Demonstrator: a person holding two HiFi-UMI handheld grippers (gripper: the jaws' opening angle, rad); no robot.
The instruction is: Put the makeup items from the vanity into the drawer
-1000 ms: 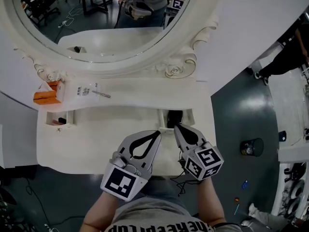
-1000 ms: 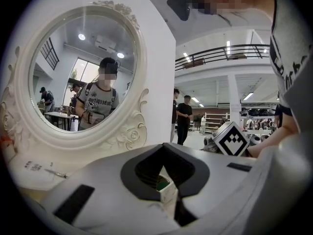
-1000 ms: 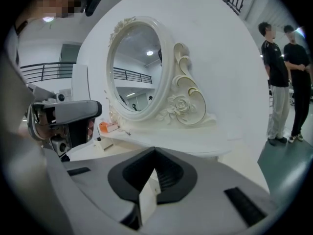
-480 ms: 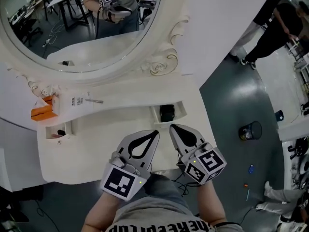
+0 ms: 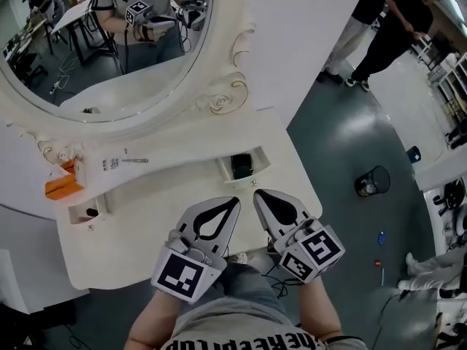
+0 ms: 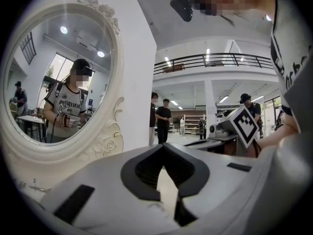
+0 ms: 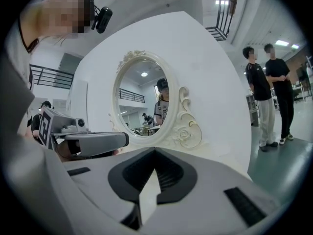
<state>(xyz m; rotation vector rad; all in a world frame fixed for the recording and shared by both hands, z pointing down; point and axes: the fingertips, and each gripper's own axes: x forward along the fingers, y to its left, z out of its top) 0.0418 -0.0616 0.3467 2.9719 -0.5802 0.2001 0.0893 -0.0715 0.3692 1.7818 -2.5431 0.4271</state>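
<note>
Both grippers hang low over the front edge of the white vanity table (image 5: pixel 146 232), side by side and close to the person's body. The left gripper (image 5: pixel 230 205) has its two jaws brought together, tips meeting with nothing caught between them, as its own view (image 6: pixel 164 147) also shows. The right gripper (image 5: pixel 260 195) is likewise closed on nothing, its tips touching (image 7: pixel 155 152). The makeup items lie well apart from both, on the raised shelf under the oval white-framed ornate mirror (image 5: pixel 219 97): an orange rectangular box (image 5: pixel 58 187) at the far left end, a white printed packet (image 5: pixel 108 165) just beside it, and a thin silver stick (image 5: pixel 136 160) lying flat next to the packet. Just beyond the right gripper's tips, a small white drawer (image 5: pixel 221 170) stands pulled out with a dark, squarish object (image 5: pixel 241 165) inside. A second small drawer (image 5: pixel 77 214) is open at the left with something small and dark in it, perhaps a tiny pot, too small to tell.
</note>
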